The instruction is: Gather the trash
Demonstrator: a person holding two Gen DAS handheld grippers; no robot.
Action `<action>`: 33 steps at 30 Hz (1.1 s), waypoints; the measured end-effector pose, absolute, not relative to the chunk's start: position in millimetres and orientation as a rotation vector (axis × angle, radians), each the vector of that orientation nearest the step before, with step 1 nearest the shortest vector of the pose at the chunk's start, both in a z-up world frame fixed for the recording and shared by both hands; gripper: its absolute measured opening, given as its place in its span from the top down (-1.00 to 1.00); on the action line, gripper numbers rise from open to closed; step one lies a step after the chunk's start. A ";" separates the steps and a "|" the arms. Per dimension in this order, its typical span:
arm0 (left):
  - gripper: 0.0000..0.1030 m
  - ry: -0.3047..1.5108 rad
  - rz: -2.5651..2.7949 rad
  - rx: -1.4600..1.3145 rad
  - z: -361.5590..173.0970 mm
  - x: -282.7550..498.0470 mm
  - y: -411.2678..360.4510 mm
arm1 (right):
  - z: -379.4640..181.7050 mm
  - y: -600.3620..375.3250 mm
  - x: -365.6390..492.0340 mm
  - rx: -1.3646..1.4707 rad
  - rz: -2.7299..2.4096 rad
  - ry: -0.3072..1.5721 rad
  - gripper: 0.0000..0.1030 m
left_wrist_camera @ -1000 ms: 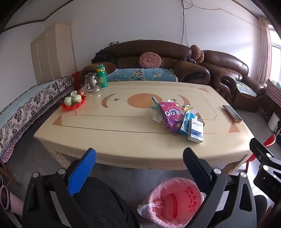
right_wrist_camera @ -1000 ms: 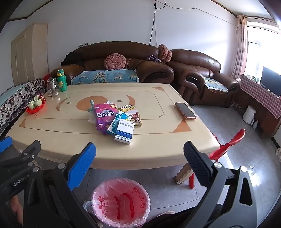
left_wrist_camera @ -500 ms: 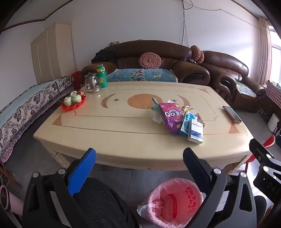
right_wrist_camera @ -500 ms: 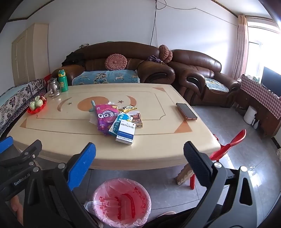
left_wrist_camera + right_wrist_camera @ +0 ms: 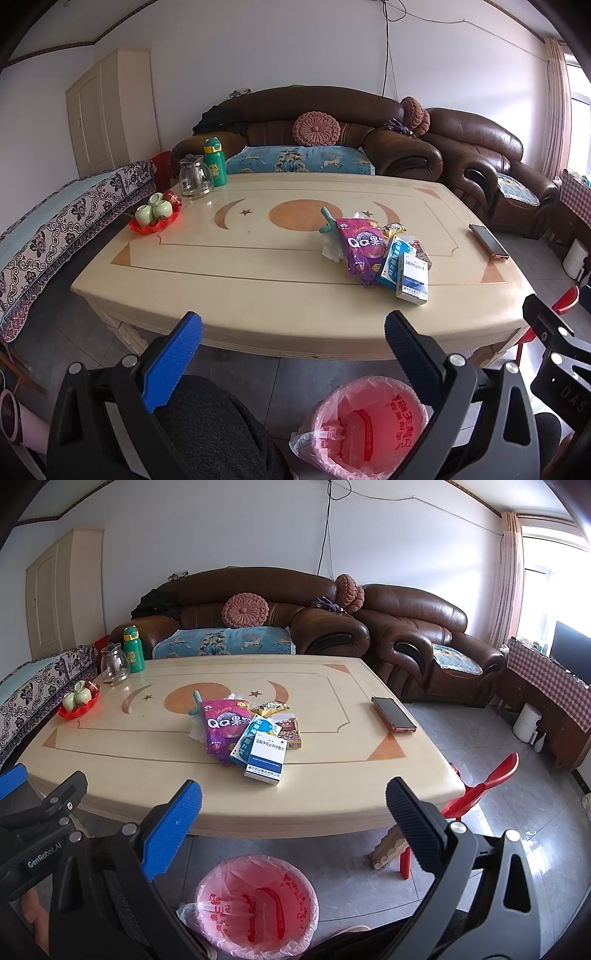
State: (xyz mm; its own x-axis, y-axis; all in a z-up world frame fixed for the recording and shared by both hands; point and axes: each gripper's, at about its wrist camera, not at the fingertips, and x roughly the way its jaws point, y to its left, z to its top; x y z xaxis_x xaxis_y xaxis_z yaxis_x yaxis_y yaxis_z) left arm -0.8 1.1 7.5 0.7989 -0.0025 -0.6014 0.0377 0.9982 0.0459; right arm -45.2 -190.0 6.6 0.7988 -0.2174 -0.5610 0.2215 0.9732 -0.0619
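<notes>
Right wrist: hand-held gripper (image 5: 293,805) wide, empty.

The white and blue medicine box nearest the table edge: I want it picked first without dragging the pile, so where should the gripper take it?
Probably grip the white and blue medicine box across its two long sides at the near end, coming from the table's front edge. It lies topmost on the wrapper pile, its near end overhanging onto bare tabletop, and the open right gripper already faces it.

The cream table (image 5: 332,775) carries a wrapper pile (image 5: 247,734), phone (image 5: 393,713), jug (image 5: 114,664), bottle (image 5: 133,649).
</notes>
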 end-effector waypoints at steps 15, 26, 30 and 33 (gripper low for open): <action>-0.88 0.648 -0.016 0.067 9.3 16.9 1.4 | 1.5 -190.8 -38.5 0.012 -0.230 0.603 -0.90; -0.88 0.667 -0.013 0.074 5.8 42.1 -0.4 | -3.5 -195.8 -10.2 0.014 -0.211 0.626 -0.89; -0.88 0.668 -0.009 0.078 6.1 52.4 -1.4 | -5.1 -196.0 -0.9 0.009 -0.205 0.633 -0.89; -0.88 0.668 -0.010 0.079 4.3 58.4 -1.0 | -5.8 -196.7 6.9 0.009 -0.199 0.639 -0.89</action>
